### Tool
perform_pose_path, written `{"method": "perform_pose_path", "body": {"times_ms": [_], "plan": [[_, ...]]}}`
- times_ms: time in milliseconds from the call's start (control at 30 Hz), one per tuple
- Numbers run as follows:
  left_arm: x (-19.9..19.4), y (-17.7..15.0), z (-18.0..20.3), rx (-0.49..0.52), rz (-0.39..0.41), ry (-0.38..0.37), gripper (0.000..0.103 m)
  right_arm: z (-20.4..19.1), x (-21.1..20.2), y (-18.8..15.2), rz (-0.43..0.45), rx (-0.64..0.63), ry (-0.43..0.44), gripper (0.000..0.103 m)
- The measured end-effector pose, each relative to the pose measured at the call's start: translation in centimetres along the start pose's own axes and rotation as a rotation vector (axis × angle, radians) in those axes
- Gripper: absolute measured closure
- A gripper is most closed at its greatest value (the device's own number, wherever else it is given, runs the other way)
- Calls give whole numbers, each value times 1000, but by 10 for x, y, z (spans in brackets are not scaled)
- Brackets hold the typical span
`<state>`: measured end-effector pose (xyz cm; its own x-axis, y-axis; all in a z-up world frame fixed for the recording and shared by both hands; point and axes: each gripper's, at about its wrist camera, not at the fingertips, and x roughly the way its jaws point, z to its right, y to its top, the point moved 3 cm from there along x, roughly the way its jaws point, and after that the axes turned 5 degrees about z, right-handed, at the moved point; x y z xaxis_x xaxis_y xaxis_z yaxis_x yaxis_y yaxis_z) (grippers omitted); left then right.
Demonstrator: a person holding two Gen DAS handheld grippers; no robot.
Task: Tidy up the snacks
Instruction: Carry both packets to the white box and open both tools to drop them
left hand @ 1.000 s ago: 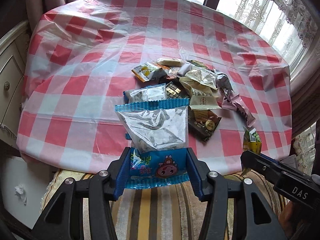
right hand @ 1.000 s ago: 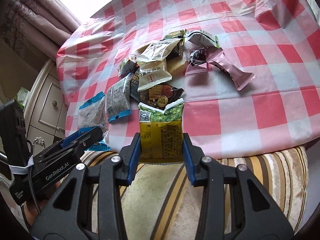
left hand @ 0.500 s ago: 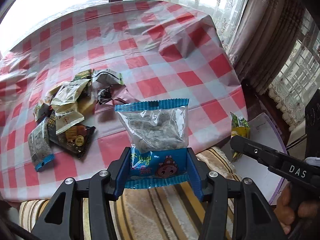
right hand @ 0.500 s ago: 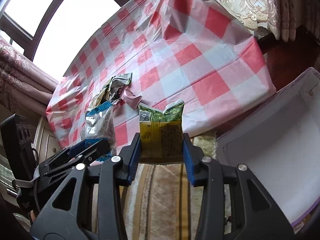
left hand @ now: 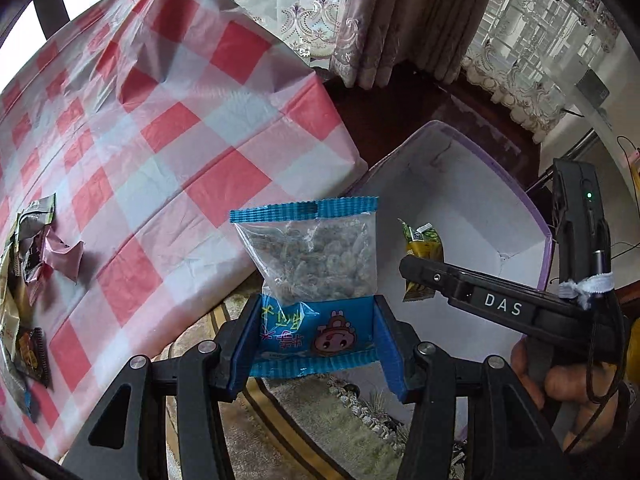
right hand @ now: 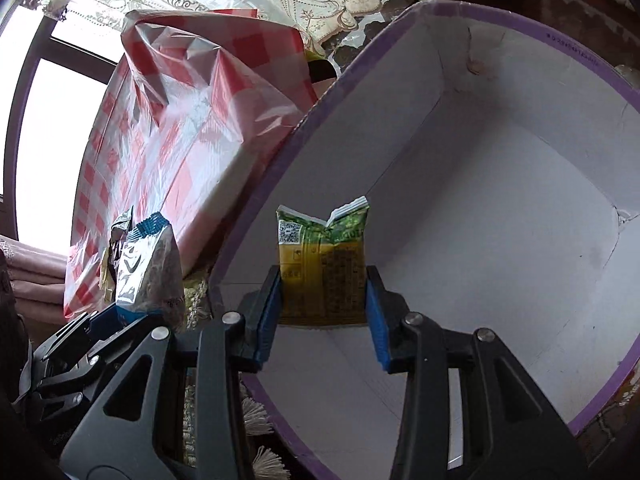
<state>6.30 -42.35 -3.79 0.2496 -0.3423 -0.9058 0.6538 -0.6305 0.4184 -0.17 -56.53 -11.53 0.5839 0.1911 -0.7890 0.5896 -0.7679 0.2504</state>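
Note:
My left gripper [left hand: 316, 332] is shut on a blue and clear snack bag [left hand: 312, 264], held above the striped rug just left of the white box with a purple rim [left hand: 480, 204]. My right gripper [right hand: 322, 300] is shut on a yellow-green snack packet [right hand: 324, 264] and holds it over the inside of the box [right hand: 500, 240]. The packet [left hand: 422, 248] and right gripper [left hand: 416, 268] show in the left wrist view above the box. The blue bag [right hand: 148, 264] shows at the left of the right wrist view.
The table with the red and white checked cloth [left hand: 160, 140] stands to the left, with several snack packets [left hand: 28, 248] on its left part. Curtains [left hand: 400, 20] hang behind the box. A fringed striped rug [left hand: 320, 420] lies below.
Both grippers have swung right from the table to the white box with their packets. The right gripper now holds its packet over the box's inside.

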Motion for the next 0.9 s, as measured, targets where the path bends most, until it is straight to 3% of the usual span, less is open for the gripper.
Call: {"method": "perform_pose_path", "body": {"times_ms": [167,233,367,467,667,733,900], "plan": [[13,-1,11,33,-49,0,49,13,4,4,-11,20,-15,56],[16,-1,13,37,-59,-7,48,14,5,5,-11,20,-29,46],[16,-1,10,23,-61,-3,45,12,1,8,7,-5,-66,38],[11,1,5,3,-33,1,37,4,-10,8,55,-54,-131,29],[-25,7,-12,-20,119,45,22,-25,-37,14,185,-197,-324,23],[-40,7,-19,-30,186,68,20,-39,-47,14,244,-263,-382,15],[-81,-1,-47,-64,395,76,19,-84,-67,8,365,-429,-354,14]]}}
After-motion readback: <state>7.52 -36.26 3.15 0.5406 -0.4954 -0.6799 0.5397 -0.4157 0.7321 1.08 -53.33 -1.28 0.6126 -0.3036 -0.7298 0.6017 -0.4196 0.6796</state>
